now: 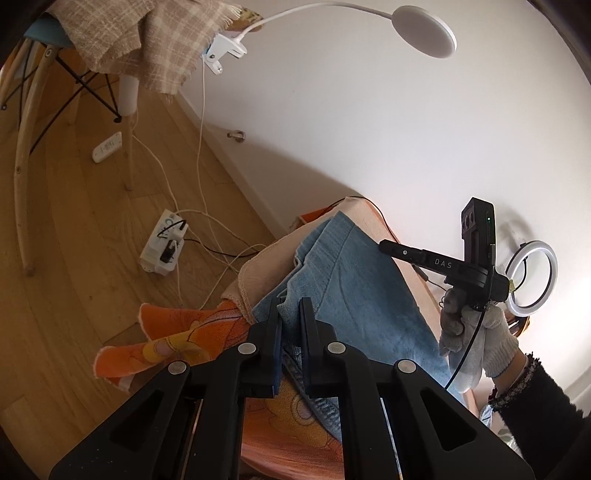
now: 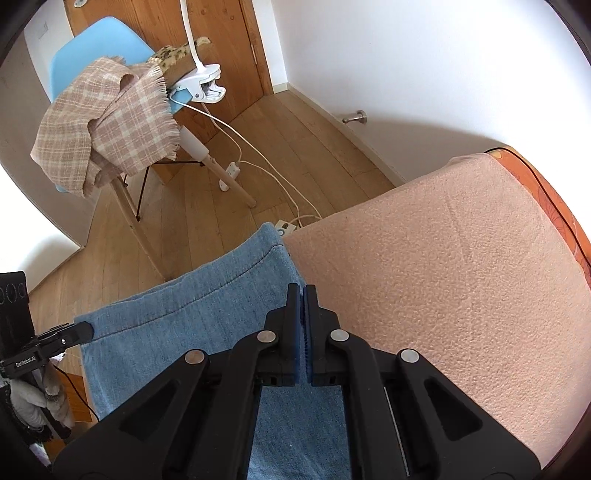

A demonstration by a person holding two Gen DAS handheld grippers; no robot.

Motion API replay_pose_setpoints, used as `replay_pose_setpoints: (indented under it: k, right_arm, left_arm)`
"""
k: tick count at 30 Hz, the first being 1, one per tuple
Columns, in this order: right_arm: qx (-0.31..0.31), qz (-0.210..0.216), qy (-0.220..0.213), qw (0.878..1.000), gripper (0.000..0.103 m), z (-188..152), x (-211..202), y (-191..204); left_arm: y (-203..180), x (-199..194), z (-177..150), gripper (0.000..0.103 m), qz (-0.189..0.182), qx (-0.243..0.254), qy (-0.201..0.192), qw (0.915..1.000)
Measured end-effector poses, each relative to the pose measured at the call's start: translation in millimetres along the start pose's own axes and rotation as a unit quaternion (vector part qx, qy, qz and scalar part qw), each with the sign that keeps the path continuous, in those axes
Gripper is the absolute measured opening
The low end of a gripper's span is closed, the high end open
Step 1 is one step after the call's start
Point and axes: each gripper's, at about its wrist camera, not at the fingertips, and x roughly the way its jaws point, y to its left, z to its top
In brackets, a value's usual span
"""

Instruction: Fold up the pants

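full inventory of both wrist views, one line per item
pants: 1, light blue denim, lifted over the pink blanket, pinched at two edges
pink blanket: 1, pale pink, covers the work surface
orange sheet: 1, orange print, hangs under the blanket
chair: 1, blue seat, wooden legs, far left
checked cloth: 1, beige plaid, draped on chair
clip lamp: 1, white, clamped at the chair
power strip: 1, white, on wooden floor
ring light: 1, white, by the wall
left gripper: black, shut on pants
right gripper: black, shut on pants
gloved hand: white glove, holds right gripper
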Motion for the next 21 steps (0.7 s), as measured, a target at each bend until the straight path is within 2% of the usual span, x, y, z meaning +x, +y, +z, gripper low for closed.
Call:
replay_pose_setpoints:
  k: [3,7,10,11,12,14,16,21]
  right_arm:
    - [0.028,0.008,-0.004,1.000,0.003,-2.4,-4.0,-8.1]
    - [0.049,0.003,-0.027,0.998,0.006,-6.2,-28.4,-14.3]
    - [0.056,-0.008,-0.052,0.997,0.029,-12.2,-58.9,-13.4]
    - [0.059,-0.014,-0.062,0.996,0.042,-15.8,-71.1,-12.1]
    - [0.061,-0.020,-0.074,0.995,0.051,-20.4,-84.4,-10.8]
    - [0.066,-0.031,-0.094,0.993,0.055,-30.9,-110.8,-6.8]
    - [0.071,-0.044,-0.103,0.991,0.058,-43.3,-134.5,-2.5]
    - [0.092,-0.076,-0.124,0.985,0.060,-92.5,-192.4,1.0]
  left_arm:
    - [-4.5,0.3,0.9,0.007,0.007,0.013,0.003,0.9999]
    - [-6.7,-4.7,5.0,0.013,0.022,0.026,-0.002,0.9994]
    - [-6.3,-15.6,10.8,0.013,0.025,0.029,-0.013,0.9992]
    - [-8.0,-19.2,13.0,0.013,0.025,0.034,-0.016,0.9990]
    - [-11.0,-23.1,15.3,0.013,0.025,0.039,-0.018,0.9988]
    - [-20.6,-30.7,19.3,0.015,0.016,0.051,-0.018,0.9984]
    - [-32.2,-36.4,22.7,0.023,0.005,0.061,-0.014,0.9980]
    - [-76.0,-39.3,24.3,0.026,-0.036,0.111,0.018,0.9930]
